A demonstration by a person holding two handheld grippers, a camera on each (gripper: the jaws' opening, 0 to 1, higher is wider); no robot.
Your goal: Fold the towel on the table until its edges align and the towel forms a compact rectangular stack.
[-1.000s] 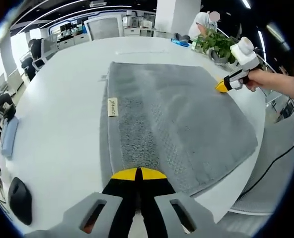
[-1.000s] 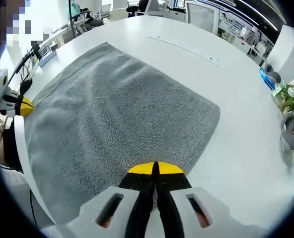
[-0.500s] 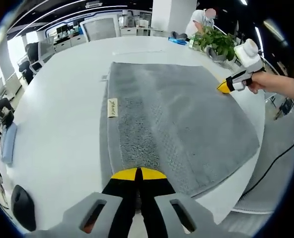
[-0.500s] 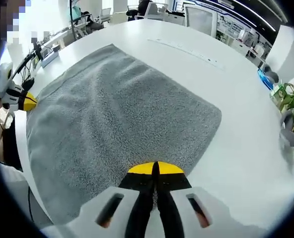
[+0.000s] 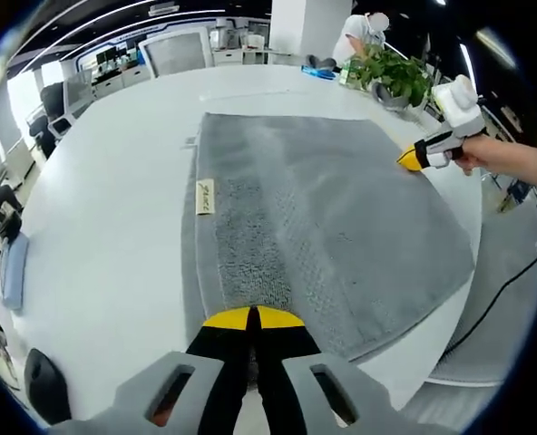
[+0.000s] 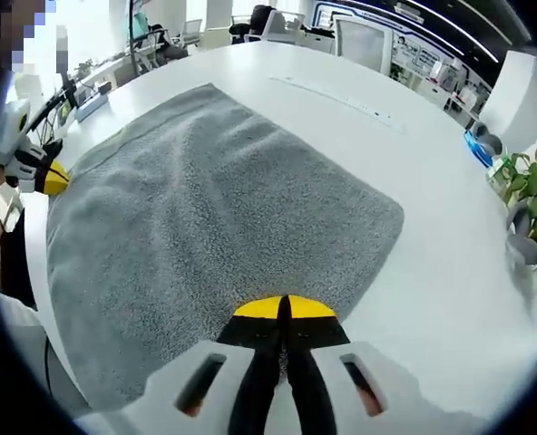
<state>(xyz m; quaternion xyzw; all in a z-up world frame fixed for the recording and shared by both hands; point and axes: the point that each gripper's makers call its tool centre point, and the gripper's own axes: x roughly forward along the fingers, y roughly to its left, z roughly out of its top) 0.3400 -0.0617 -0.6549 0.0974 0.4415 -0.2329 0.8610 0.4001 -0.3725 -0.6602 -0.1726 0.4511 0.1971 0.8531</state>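
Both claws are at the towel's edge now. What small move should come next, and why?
Probably lift both claws a little. The left claw and right claw look shut on the near edge of the towel, which lies flat on the table.

Small label [image 5: 206, 196] on towel [image 5: 341, 227]: print too small, unreadable.
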